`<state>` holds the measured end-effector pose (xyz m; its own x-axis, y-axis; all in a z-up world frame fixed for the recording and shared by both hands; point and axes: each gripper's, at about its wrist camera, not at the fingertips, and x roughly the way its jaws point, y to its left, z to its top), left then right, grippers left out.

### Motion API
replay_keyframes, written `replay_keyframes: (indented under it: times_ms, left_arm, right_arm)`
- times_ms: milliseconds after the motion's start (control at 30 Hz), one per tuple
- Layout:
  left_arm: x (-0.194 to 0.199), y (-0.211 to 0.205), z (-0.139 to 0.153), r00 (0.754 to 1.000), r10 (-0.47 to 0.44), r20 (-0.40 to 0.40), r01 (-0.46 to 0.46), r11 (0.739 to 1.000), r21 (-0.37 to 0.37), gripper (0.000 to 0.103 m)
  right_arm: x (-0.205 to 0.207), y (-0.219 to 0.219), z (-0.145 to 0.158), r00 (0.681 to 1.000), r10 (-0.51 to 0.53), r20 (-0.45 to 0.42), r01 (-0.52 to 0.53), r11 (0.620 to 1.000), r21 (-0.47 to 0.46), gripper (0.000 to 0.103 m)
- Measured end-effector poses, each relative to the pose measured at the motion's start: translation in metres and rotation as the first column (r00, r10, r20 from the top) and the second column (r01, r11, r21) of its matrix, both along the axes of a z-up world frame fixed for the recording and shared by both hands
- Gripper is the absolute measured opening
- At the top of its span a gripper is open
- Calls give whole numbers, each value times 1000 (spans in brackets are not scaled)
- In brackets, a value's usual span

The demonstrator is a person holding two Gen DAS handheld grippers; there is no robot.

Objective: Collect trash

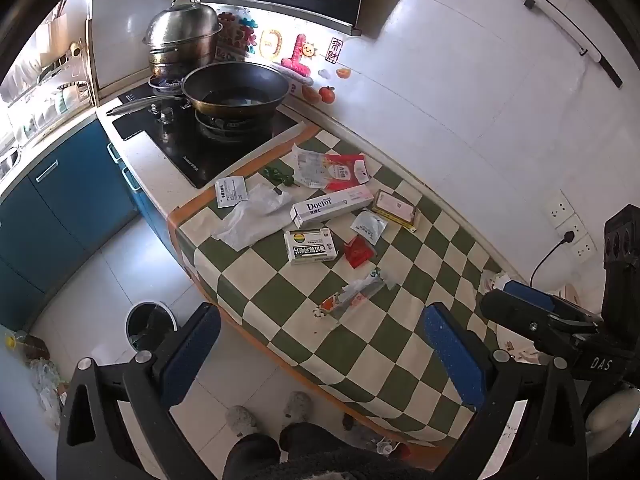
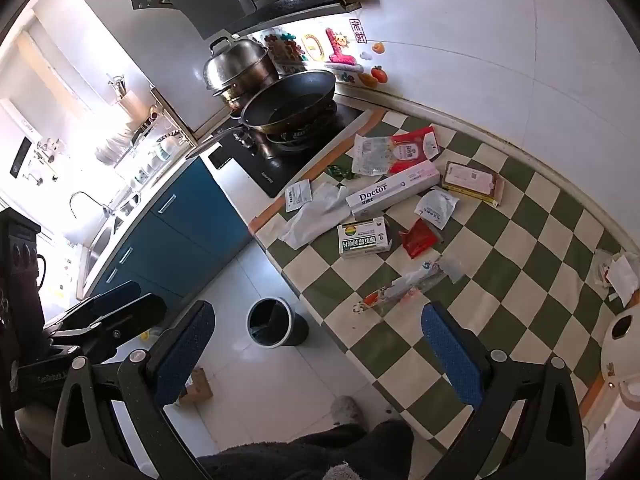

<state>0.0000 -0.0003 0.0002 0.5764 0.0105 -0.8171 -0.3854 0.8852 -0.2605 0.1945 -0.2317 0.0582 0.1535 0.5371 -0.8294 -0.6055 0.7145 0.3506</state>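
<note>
The trash lies scattered on a checked green-and-cream tabletop [image 1: 404,332], mostly toward the end nearest the stove: a long white carton [image 1: 332,205] printed "Doctor", with a white medicine box [image 1: 310,246] bearing a round multicoloured logo and Chinese lettering just in front of it, a crumpled sheet of white paper [image 1: 252,216] to its left, and a small white printed packet [image 1: 231,192] at the tabletop's corner by the stove. Behind the long carton lies a torn red-and-white bag [image 1: 332,168], its print too small to read, with a green candy wrapper [image 1: 280,176] beside it. To the carton's right sit a pink-and-yellow flat box [image 1: 396,210], a small white sachet [image 1: 369,227] and a red sachet [image 1: 358,252]. Nearer the front edge lies a clear plastic wrapper [image 1: 356,294] with orange print. On the floor below the tabletop's front edge stands a dark waste bin [image 2: 272,322], fitted with a black liner; what is inside it cannot be made out. The left gripper [image 1: 320,356] hangs above the front edge with its blue-padded fingers spread wide, holding nothing, and the right gripper [image 2: 316,354] does likewise beside it. On the stove [image 1: 208,140] rest a black wok [image 1: 236,90] and a lidded steel pot [image 1: 182,36].
</note>
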Motion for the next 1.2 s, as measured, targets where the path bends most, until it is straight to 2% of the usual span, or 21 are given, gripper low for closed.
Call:
replay_keyframes:
  times_ms: [967, 1200]
  left_arm:
    - [12, -7, 7, 1000, -2, 20, 2, 999, -35, 103]
    - [26, -23, 13, 1000, -7, 20, 8, 999, -39, 103]
  right_arm:
    - [-1, 4, 5, 1000, 7, 4, -7, 1000, 0, 103]
    - [-1, 2, 4, 1000, 6, 1, -6, 1000, 0, 103]
